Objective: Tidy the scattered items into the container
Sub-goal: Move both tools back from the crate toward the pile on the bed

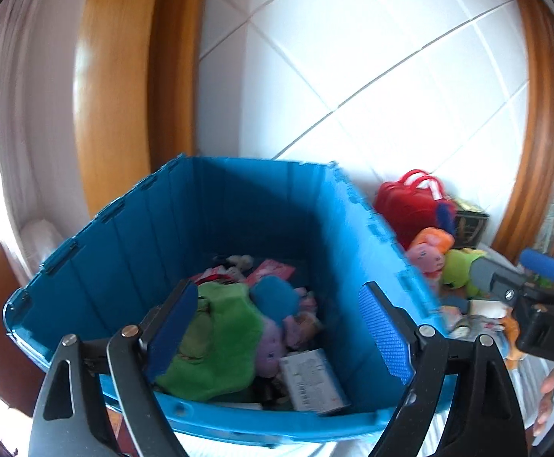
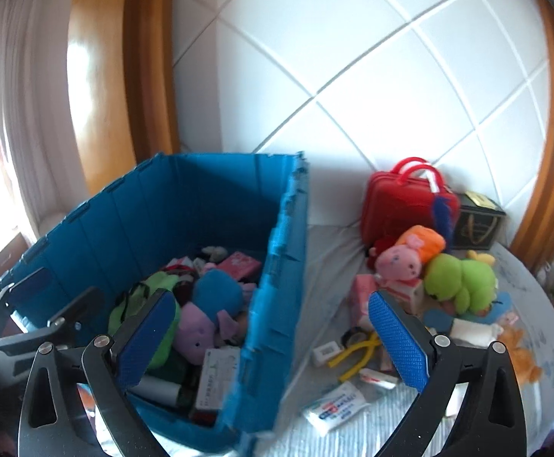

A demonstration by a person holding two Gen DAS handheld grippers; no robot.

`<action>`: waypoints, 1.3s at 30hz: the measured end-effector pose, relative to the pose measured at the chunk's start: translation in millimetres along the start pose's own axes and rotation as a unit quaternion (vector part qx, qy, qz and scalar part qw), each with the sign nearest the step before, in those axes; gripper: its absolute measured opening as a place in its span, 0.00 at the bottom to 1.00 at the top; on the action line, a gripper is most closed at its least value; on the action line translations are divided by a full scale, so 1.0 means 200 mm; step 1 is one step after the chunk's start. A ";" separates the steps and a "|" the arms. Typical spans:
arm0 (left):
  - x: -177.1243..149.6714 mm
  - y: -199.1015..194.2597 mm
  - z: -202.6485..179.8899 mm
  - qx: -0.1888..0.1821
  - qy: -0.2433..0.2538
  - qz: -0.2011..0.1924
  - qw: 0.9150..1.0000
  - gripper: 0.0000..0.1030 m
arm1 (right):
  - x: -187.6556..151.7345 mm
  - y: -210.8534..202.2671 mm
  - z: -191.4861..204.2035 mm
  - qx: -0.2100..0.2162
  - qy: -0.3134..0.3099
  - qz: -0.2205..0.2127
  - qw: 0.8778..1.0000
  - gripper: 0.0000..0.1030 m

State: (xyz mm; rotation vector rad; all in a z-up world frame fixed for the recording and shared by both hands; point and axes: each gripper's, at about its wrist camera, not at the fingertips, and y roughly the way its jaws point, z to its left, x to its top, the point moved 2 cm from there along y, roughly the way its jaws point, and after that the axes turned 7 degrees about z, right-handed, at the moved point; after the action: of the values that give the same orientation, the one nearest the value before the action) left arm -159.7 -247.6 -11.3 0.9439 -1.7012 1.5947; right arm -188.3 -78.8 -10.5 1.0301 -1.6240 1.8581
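A blue plastic crate (image 1: 239, 205) (image 2: 284, 266) stands on the bed, holding several items: a green plush (image 1: 216, 339), a purple plush (image 2: 197, 327) and a white box (image 1: 311, 381). My left gripper (image 1: 277, 327) is open and empty above the crate's near side. My right gripper (image 2: 273, 342) is open and empty, straddling the crate's right wall. Scattered to the right lie a pink and orange plush (image 2: 410, 255), a green plush toy (image 2: 460, 278), yellow-handled pliers (image 2: 357, 354) and a white tube (image 2: 334, 407).
A red case (image 2: 402, 202) and a dark box (image 2: 475, 221) stand against the white padded headboard (image 2: 353, 76). A wooden frame (image 2: 147, 76) and a curtain (image 2: 21, 114) are on the left. The right gripper shows in the left wrist view (image 1: 536, 285).
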 end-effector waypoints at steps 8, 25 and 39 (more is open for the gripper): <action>-0.03 -0.09 -0.57 -0.094 0.066 -0.037 0.993 0.97 | -0.17 -0.19 -0.53 -0.070 0.079 -0.010 0.994 1.00; -0.38 0.44 -1.52 -0.066 0.050 0.093 0.992 0.97 | -0.51 -0.11 -1.84 -0.116 0.136 0.079 0.981 1.00; -0.53 0.76 -1.90 -0.061 0.080 0.169 0.981 0.97 | -0.70 -0.03 -2.26 -0.132 0.178 0.127 0.967 1.00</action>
State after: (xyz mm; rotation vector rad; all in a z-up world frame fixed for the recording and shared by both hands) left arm -239.2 143.8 -152.1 0.4701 -1.8923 1.7018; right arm -204.2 380.7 -125.5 0.3625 -1.7770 1.7897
